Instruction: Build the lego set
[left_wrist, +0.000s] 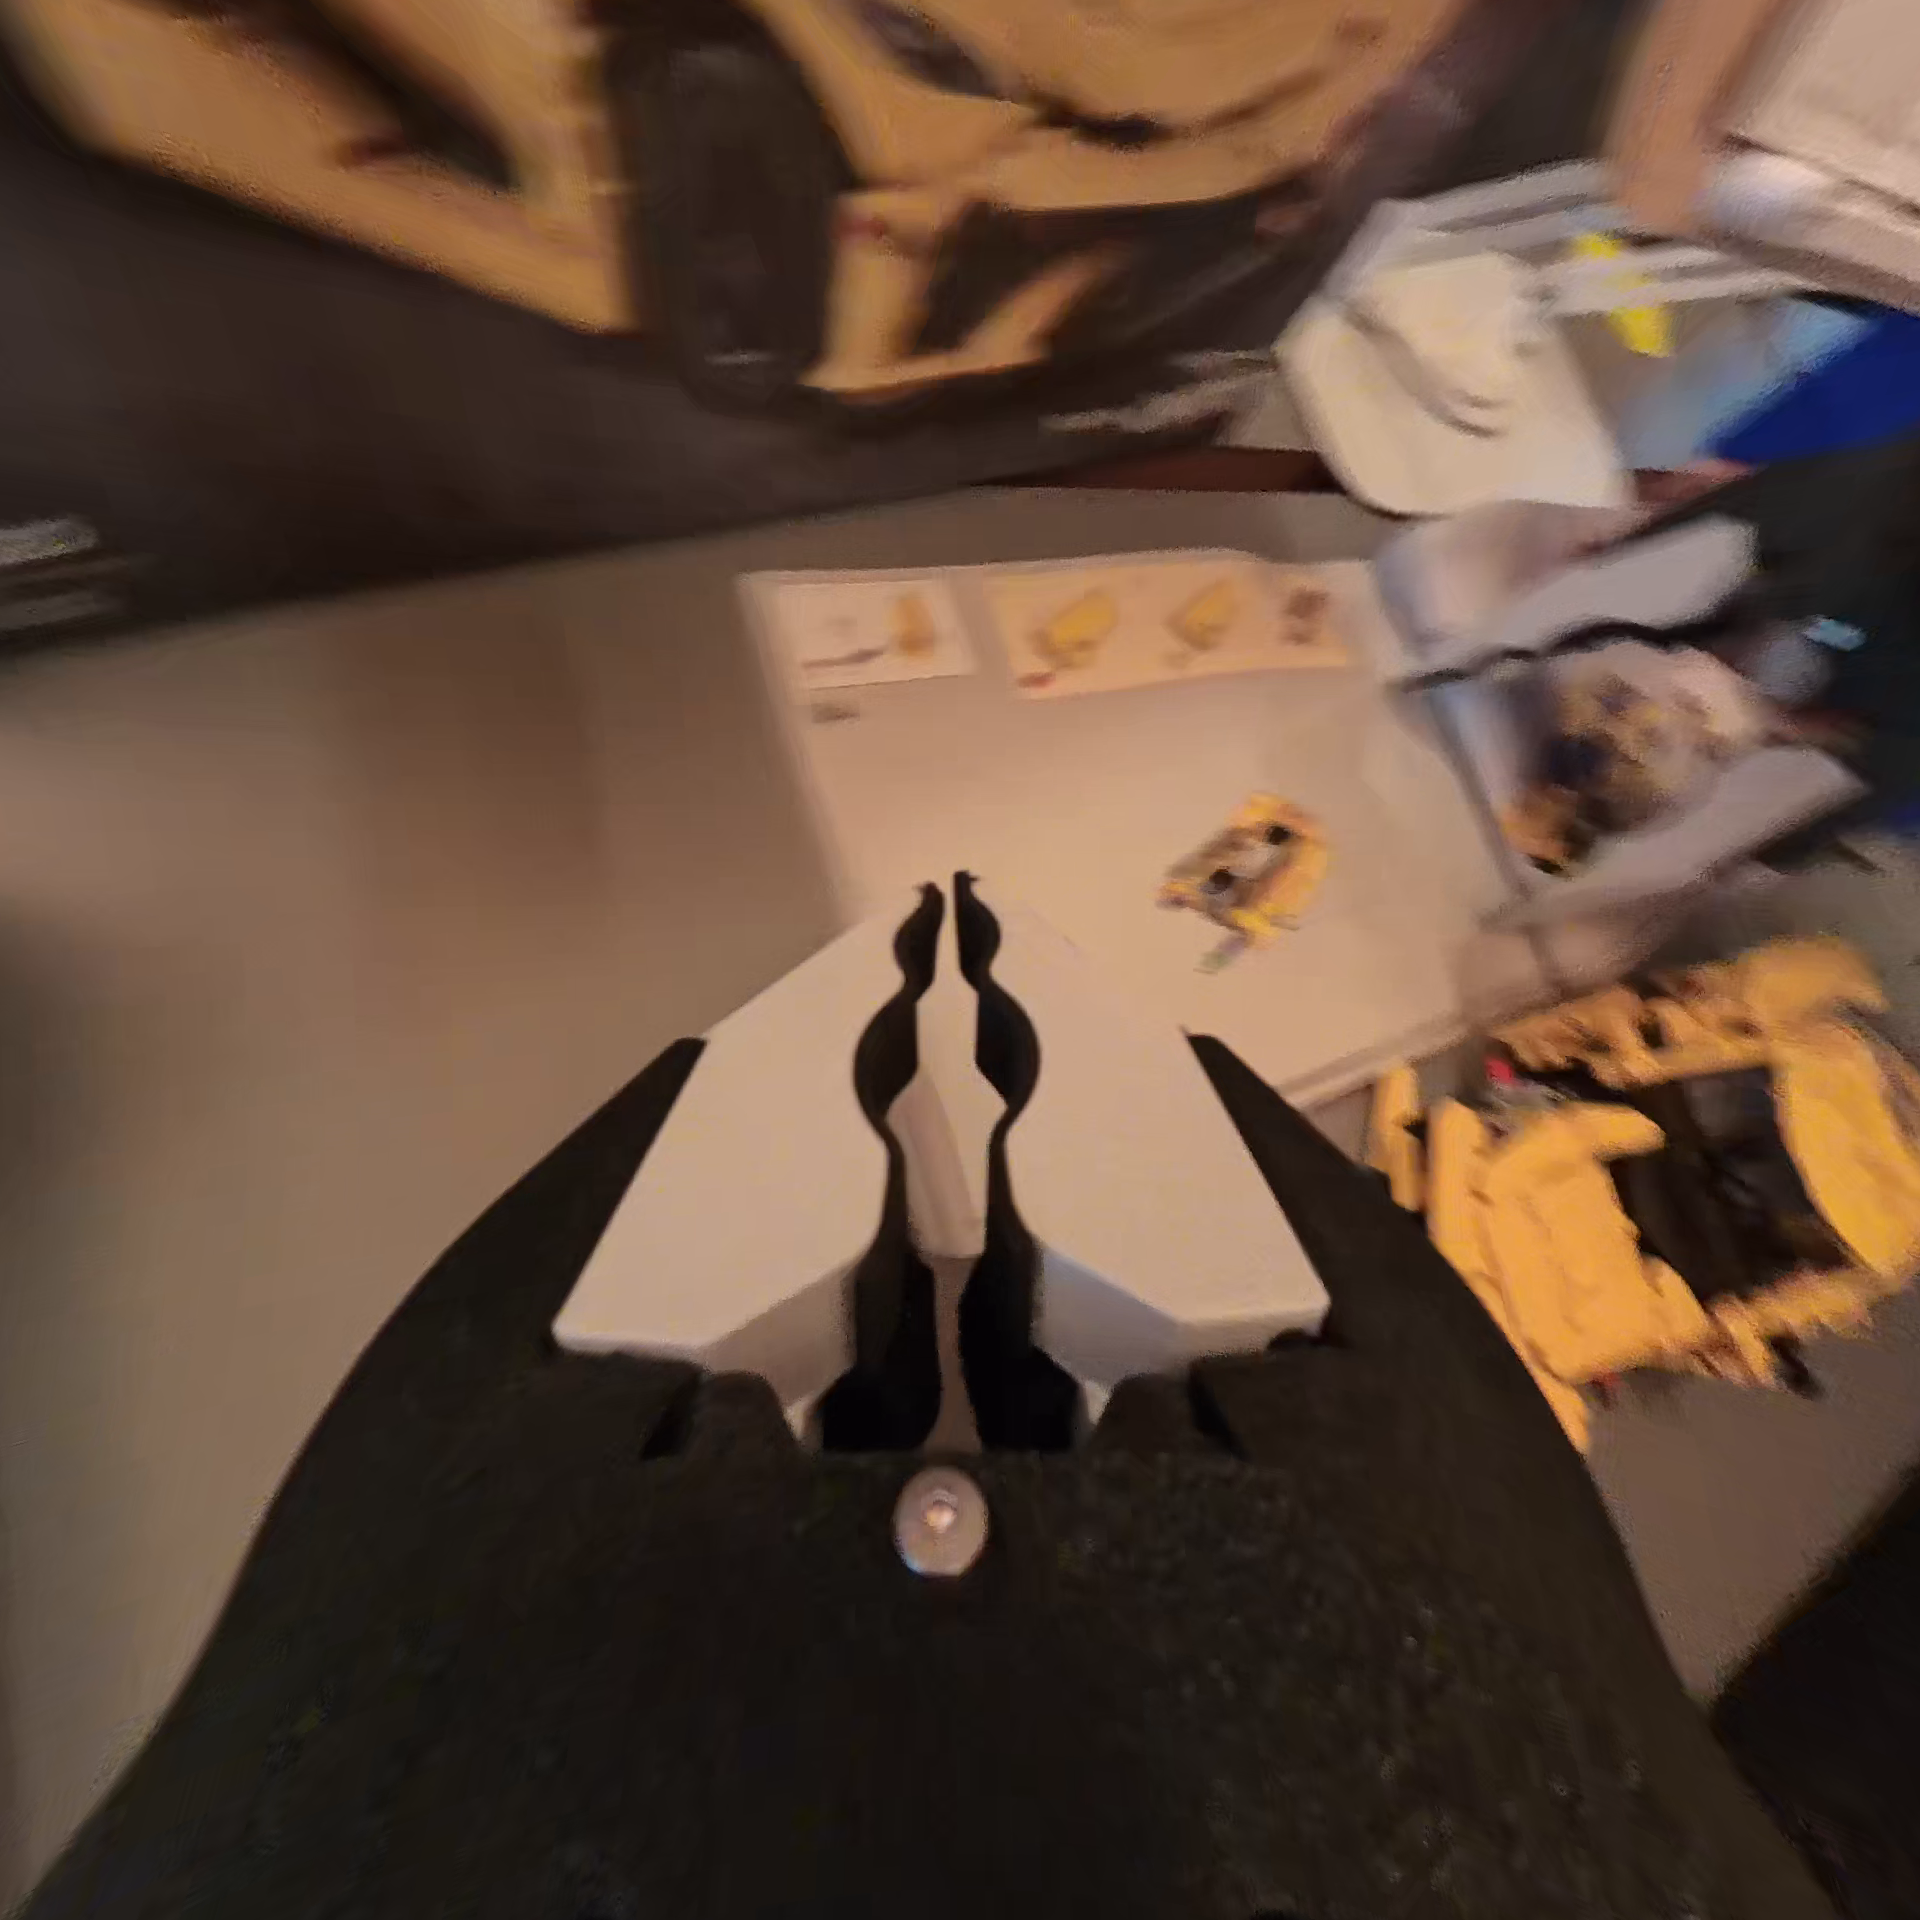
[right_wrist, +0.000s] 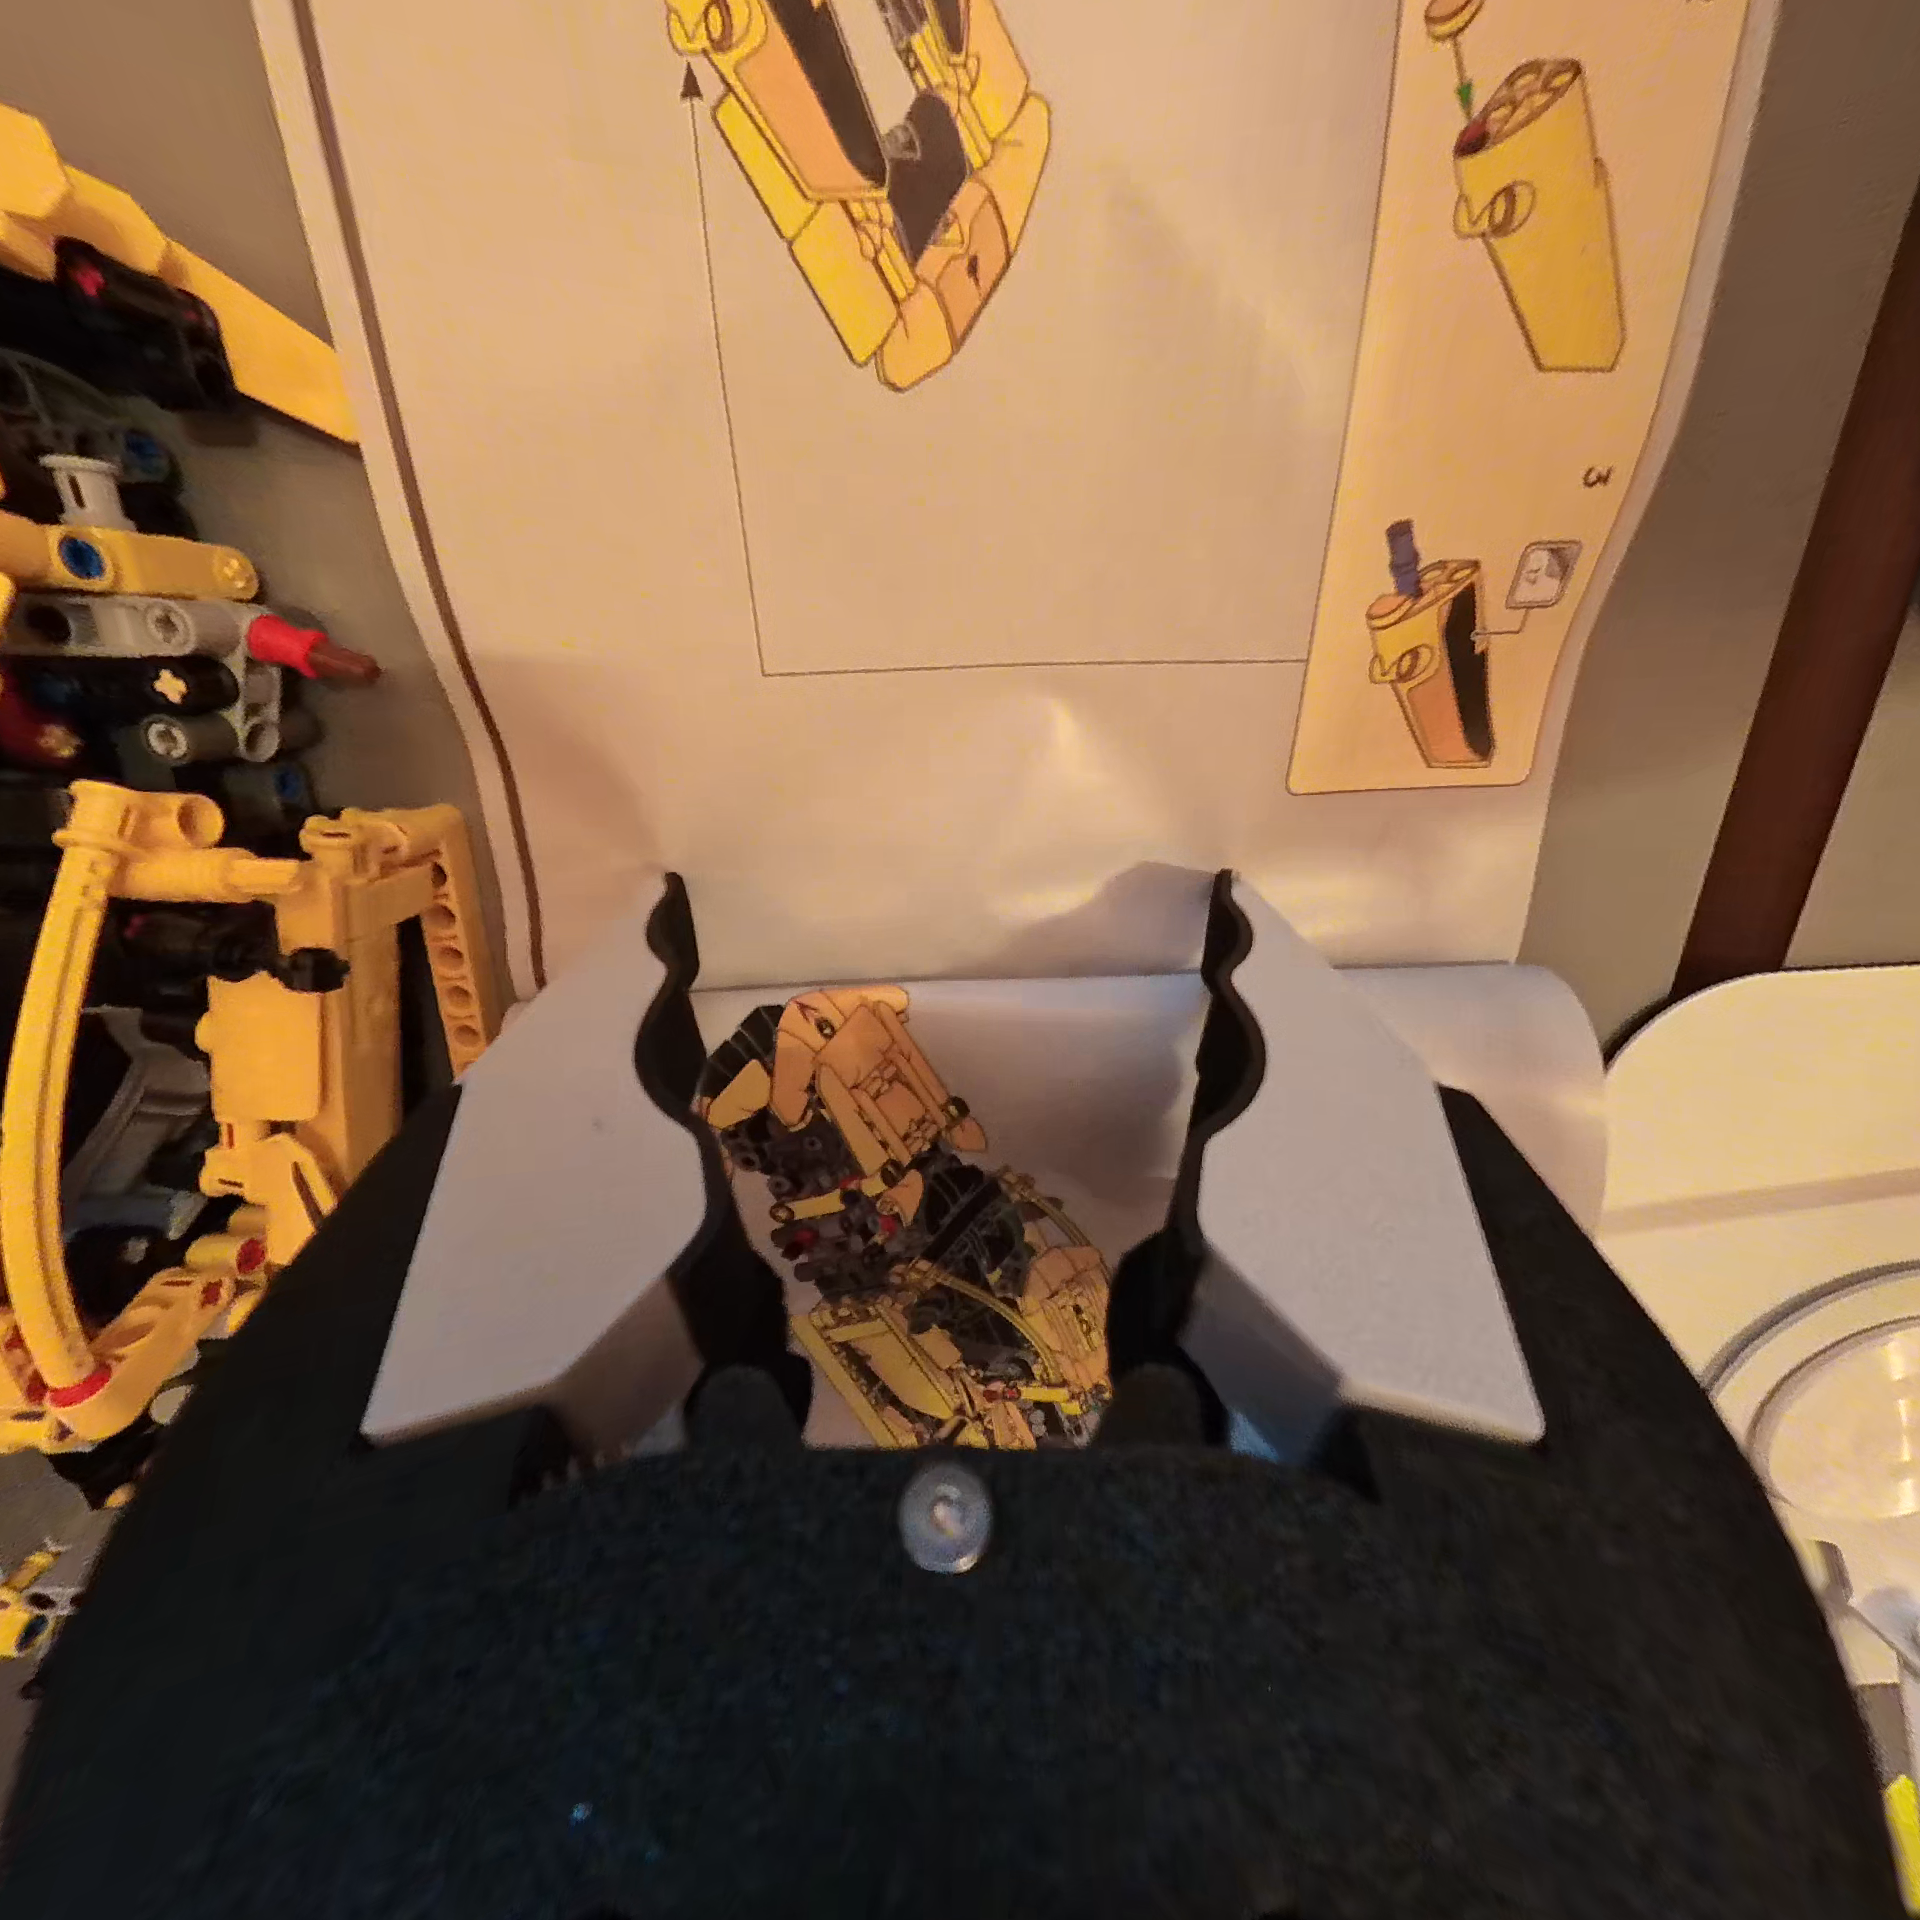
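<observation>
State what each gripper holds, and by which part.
Nothing is held. The left gripper is nearly shut on empty air; the right gripper is open above the instruction booklet.

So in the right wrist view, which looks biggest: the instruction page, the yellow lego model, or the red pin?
1. instruction page
2. yellow lego model, though it runs off the edge
3. red pin

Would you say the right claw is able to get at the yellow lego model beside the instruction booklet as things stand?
Probably yes: the right claw is open and empty over the instruction booklet, and the yellow lego model lies just to its left with nothing between.
</observation>
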